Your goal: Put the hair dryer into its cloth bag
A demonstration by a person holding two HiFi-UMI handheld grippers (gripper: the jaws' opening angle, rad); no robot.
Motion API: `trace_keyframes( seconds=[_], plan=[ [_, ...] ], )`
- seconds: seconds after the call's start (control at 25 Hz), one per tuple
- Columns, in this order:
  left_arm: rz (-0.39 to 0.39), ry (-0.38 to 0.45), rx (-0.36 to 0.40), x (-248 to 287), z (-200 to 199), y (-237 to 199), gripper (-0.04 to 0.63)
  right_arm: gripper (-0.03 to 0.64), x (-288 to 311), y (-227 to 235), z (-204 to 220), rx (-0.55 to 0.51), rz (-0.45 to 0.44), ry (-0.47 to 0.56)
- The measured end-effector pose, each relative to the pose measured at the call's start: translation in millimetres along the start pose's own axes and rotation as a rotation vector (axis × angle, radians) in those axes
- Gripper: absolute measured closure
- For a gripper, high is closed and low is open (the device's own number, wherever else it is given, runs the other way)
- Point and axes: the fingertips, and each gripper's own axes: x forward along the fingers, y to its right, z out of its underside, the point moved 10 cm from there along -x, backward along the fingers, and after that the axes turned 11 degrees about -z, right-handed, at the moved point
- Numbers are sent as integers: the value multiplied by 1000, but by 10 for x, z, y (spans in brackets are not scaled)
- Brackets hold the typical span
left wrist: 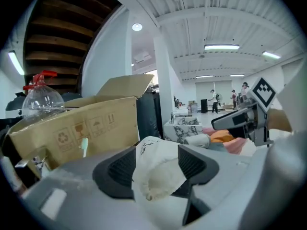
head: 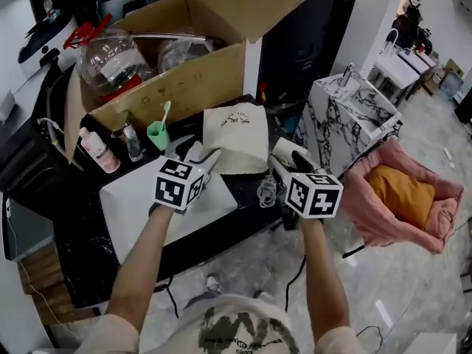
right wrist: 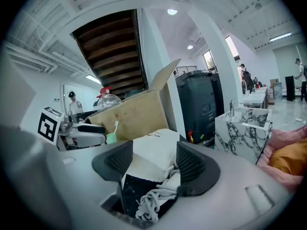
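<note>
Dark marble counter [head: 81,242] fills the head view, carrying an open cardboard box [head: 184,80], a white board [head: 140,198] and the cream cloth bag [head: 236,135]. The cloth bag lies plump at the board's far edge with a coiled cord [head: 267,190] just beside it, and the hair dryer itself does not show, perhaps being inside. In the left gripper view the left gripper [left wrist: 156,166] has its jaws spread wide, a bunched end of the cloth bag lying loose between them. In the right gripper view the right gripper [right wrist: 154,164] is likewise released and empty, with cloth bag and cord just beyond its jaws.
</note>
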Motion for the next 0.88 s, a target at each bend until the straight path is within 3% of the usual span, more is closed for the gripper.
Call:
trace_keyframes(
  seconds=[0.4,0.88],
  plan=[
    [201,15,127,379,44,-39,311,331,45,33,111,84,144,-91],
    [307,44,81,551,148,-31,311,324,183,137,322,211,249,-244]
  ],
)
